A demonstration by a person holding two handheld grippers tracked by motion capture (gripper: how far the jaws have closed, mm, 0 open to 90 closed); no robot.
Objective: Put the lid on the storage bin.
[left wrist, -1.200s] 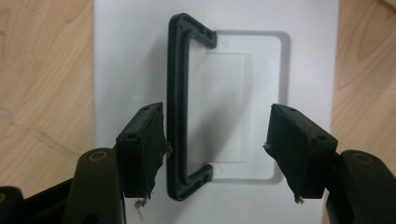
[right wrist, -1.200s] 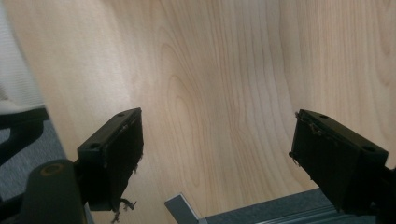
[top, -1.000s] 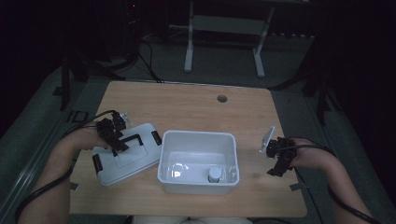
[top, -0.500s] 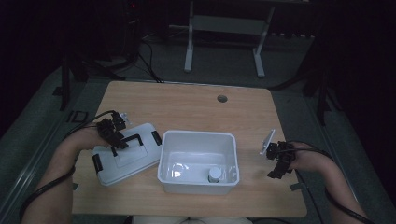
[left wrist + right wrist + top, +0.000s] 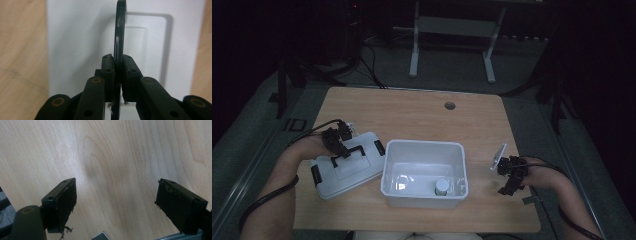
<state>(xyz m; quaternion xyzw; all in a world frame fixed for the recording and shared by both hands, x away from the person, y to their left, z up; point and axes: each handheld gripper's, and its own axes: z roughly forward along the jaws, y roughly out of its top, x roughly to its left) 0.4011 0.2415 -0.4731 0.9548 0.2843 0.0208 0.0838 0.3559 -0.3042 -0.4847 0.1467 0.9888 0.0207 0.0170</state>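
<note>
Left gripper point(image 5: 117, 82) of mine is clamped on the black handle point(image 5: 119, 30) of the white lid point(image 5: 343, 165); in the left gripper view I see both jaws pressed flat against the thin upright bar of that handle, with the lid's pale top behind it. From the high view my left hand point(image 5: 314, 147) sits over the lid, which lies tilted on the bench near its left edge, one corner just beside the white bin point(image 5: 424, 172). That bin stands open toward the front edge of the bench point(image 5: 412, 112), roughly midway along it, and a small round-capped bottle point(image 5: 441, 187) stands inside it close to the front wall

My right gripper point(image 5: 115, 202) hangs with its jaws spread wide and nothing between them, bare wood grain showing under them. In the high view I find it near the bench's right edge, well apart from the bin, my right hand point(image 5: 542, 172) behind it. Toward the back edge I see a small round hole point(image 5: 450, 105) in the bench top
</note>
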